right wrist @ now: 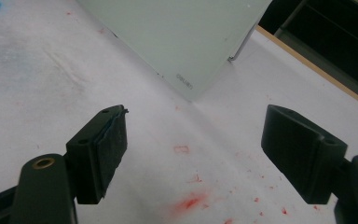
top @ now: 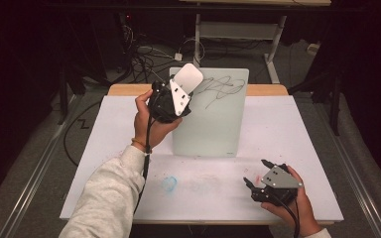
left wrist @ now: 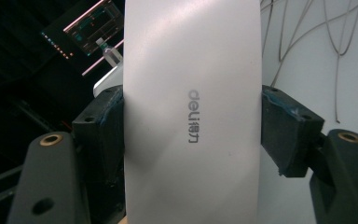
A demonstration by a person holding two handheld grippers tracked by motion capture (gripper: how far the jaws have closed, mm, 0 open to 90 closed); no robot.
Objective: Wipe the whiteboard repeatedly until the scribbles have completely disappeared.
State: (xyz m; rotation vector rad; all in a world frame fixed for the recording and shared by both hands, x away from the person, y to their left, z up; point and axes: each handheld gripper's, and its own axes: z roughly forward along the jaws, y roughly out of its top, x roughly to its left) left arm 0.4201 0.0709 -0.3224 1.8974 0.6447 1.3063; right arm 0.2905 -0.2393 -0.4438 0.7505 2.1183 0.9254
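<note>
Table (top: pixel 287 148), white and stained with red and blue marker residue, carries a glass whiteboard (top: pixel 213 124) lying flat at the far middle with dark scribbles (top: pixel 221 88) across its top end. Left gripper (top: pixel 176 96) has its jaws clamped on the sides of a white deli eraser (left wrist: pixel 191 116), held above the board's top-left corner just beside the scribbles, so I'd tip the pad face flat onto the glass and wipe with even pressure across the marks, not edge-on. Right gripper (top: pixel 255 173) rests near the table's front right with jaws wide apart and holding nothing; it could pin the board's near edge against sliding.
</note>
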